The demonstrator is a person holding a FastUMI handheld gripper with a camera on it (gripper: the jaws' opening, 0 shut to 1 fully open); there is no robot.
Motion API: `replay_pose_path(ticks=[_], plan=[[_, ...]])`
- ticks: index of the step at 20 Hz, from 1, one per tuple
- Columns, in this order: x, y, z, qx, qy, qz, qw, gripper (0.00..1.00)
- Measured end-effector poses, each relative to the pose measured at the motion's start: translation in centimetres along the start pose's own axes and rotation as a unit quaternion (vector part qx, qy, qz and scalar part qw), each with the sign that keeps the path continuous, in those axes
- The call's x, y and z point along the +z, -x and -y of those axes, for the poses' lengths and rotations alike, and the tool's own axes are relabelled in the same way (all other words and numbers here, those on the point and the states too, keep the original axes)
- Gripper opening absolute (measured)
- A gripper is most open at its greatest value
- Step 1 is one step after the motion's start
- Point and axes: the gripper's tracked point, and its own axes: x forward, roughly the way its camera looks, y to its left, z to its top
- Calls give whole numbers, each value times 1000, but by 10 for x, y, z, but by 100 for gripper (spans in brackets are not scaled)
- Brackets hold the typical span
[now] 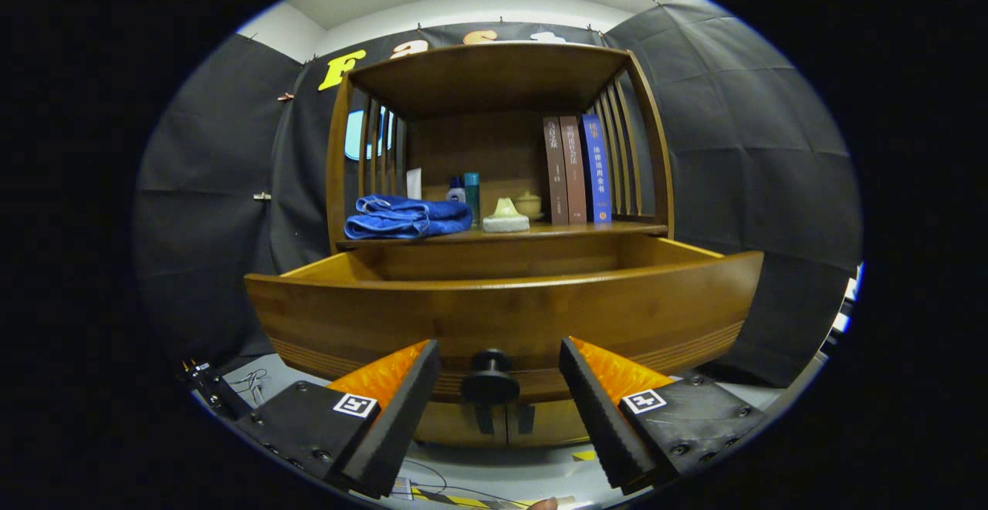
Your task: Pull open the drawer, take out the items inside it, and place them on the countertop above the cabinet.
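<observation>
Jaws: gripper stands open, its two fingers spread wide and gripping nothing.
Knob: dark round knob sits in the gap between the fingers, clear of both, on the lower middle of the drawer front.
Drawer: wooden drawer is pulled out toward the jaws, its curved front just beyond the fingertips; the inside is hidden behind the front panel, so any contents cannot be told.
Cabinet: wooden cabinet rises behind the drawer, with slatted sides and a top board over an open bay.
Desk: flat top above the drawer serves as the desk, its front edge running just behind the open drawer.
Towel: folded blue towel lies near the desk's left front edge.
Bottles: small white bottle and teal bottle stand upright just behind the towel's right end, near the middle of the desk.
Pale items: pale cone-shaped piece on a white base sits at the middle near the front edge; a cream lidded jar stands just behind it.
Books: three books stand upright side by side at the desk's right, two brown and one blue, the blue one nearest the right slats.
Floor: pale floor below the fingers carries thin wires and striped tape.
</observation>
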Motion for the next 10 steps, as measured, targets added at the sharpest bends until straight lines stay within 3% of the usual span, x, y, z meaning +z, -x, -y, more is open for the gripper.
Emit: replay_pose_path(ticks=[10], plan=[[-9,-20,1,-18,-7,-8,1000,99]])
